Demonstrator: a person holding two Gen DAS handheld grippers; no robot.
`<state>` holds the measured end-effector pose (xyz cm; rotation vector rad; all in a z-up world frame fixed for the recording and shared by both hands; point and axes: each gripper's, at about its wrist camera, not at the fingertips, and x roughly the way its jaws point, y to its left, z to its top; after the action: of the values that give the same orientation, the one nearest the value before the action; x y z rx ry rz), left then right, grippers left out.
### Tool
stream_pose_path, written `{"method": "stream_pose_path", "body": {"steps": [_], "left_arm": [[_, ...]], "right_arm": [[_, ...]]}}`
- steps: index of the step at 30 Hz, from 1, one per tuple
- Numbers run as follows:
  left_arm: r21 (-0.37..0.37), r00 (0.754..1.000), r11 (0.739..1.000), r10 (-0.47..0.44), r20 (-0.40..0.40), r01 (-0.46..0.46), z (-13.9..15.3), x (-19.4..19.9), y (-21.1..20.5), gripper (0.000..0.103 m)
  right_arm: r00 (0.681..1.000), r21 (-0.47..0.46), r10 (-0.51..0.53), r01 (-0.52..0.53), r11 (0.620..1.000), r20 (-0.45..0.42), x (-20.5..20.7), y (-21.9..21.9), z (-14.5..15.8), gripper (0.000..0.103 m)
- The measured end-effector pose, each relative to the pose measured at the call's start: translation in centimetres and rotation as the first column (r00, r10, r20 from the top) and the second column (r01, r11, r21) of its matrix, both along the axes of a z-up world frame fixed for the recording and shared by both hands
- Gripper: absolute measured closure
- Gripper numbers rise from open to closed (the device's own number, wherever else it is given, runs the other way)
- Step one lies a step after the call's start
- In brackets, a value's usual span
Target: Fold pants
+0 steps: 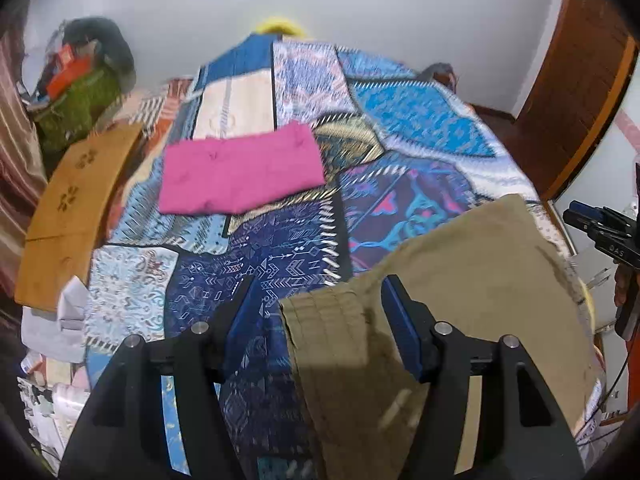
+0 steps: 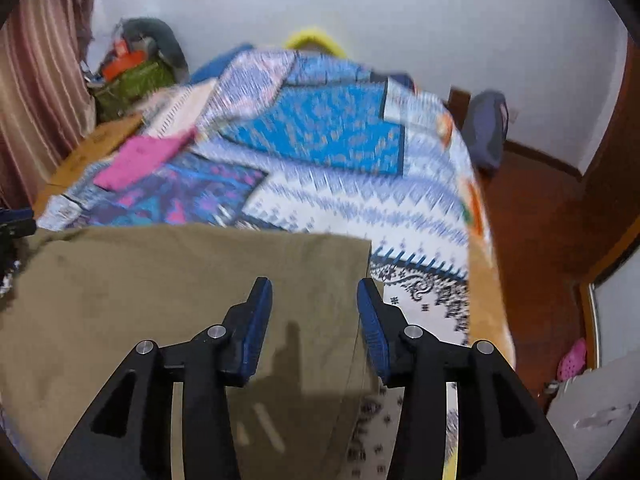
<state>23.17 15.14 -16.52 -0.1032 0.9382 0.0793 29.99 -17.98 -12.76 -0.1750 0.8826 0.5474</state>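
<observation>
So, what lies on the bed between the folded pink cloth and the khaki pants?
Only bare patterned patchwork bedspread lies between the folded pink cloth and the khaki pants, as the left wrist view shows.

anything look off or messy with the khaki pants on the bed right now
Nothing stands out. The khaki pants lie flat and folded on the patchwork bedspread, edges fairly straight; a folded pink cloth sits neatly farther back.

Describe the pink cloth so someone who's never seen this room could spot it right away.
Find the bed with the patchwork bedspread. The pink cloth lies folded flat on it toward the far left side, beyond the khaki pants. It is the only plain bright pink piece among the blue patterned patches.
</observation>
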Motion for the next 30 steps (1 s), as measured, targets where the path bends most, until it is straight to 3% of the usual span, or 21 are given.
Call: {"method": "stream_pose_path", "body": {"steps": [3, 6, 12, 18, 21, 30], "left_arm": [[0.019, 0.999, 1.000, -0.011, 0.037, 0.010, 2.0, -2.2, -1.0, 0.040], [0.031, 0.996, 0.999, -0.020, 0.085, 0.017, 3.4, -5.0, -2.0, 0.032], [-0.052, 0.993, 0.998, -0.018, 0.113, 0.024, 4.0, -9.4, -2.8, 0.026], [-0.151, 0.997, 0.988, 0.003, 0.073, 0.009, 1.9, -12.2, -2.9, 0.026], [-0.226, 0.999, 0.974, 0.011, 0.036, -0.003, 0.3, -13.2, -2.6, 0.026], [-0.347, 0.998, 0.938, -0.008, -0.058, -0.013, -3.6, -14.7, -2.4, 0.026]], "right_arm": [[0.998, 0.014, 0.012, -0.013, 1.000, 0.058, -2.7, -0.7, 2.8, 0.062], [0.989, 0.009, 0.028, -0.029, 1.000, 0.143, -6.0, -1.3, 5.3, 0.056], [0.977, 0.025, 0.060, -0.066, 0.997, 0.206, -11.3, -1.0, 7.6, 0.055], [0.978, 0.066, 0.095, -0.109, 0.992, 0.184, -15.1, 0.7, 6.5, 0.055], [0.976, 0.048, 0.140, -0.150, 0.987, 0.168, -16.5, 2.6, 5.0, 0.048], [0.970, 0.041, 0.238, -0.240, 0.970, 0.049, -16.1, 8.4, 0.5, 0.048]]}}
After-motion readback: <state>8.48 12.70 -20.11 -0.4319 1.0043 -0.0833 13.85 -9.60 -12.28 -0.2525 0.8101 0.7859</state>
